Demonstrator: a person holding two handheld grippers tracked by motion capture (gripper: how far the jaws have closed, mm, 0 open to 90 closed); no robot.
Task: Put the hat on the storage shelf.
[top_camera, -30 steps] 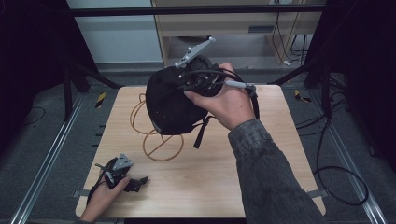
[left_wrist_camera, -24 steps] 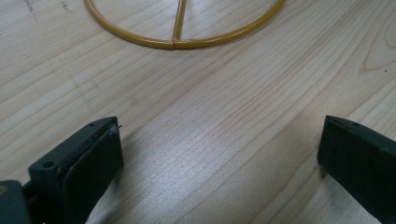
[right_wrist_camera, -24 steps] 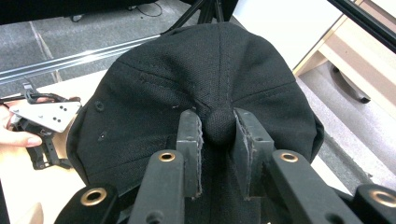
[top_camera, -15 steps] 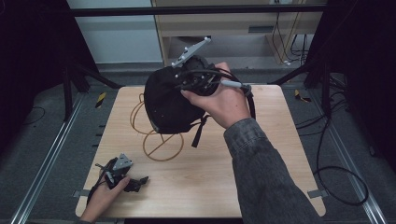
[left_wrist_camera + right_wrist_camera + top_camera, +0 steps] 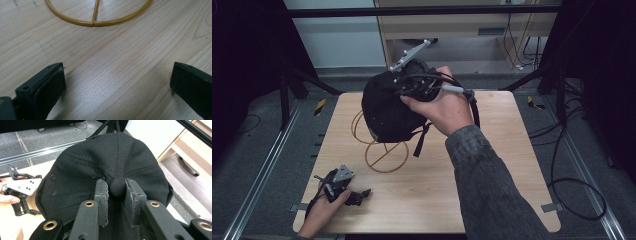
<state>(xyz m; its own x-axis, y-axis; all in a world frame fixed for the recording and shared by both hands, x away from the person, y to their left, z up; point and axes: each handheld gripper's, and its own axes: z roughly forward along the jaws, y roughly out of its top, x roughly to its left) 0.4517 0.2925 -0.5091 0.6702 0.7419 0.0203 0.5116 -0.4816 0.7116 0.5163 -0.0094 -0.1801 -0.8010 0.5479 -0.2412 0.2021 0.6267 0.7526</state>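
The person's right hand point(image 5: 446, 107) reaches forward from a grey sleeve point(image 5: 484, 180) and holds the right gripper point(image 5: 117, 187) raised above the far part of the wooden desk point(image 5: 492, 165), its grey three-cornered plate tilted up toward the back. In the right gripper view its two fingers point(image 5: 101, 192) stand narrow, pinched on the fabric-covered top button point(image 5: 117, 186) of a black baseball cap point(image 5: 389, 107). The cap hangs from that grip above the gold wire stand point(image 5: 379, 145), covering the stand's upper loops; whether cloth touches wire cannot be told. A black strap point(image 5: 421, 140) dangles from the cap's near edge, to the right of the stand.

The left hand point(image 5: 319, 212) lies low on the desk, well to the near left of the stand, wrapped around the left gripper point(image 5: 117, 85). In the left gripper view its fingers point(image 5: 51, 82) are spread wide with bare desk between them, holding nothing, and they point toward the stand's round base ring point(image 5: 100, 22), which lies flat on the wood beyond them.

The cap's brim is hard to make out: the high view shows one dark mass, and the right gripper view shows the crown's panels, seams and eyelets. The right gripper's body is largely hidden under the hand and cables. The left forearm is cut off by the bottom edge of the high view.
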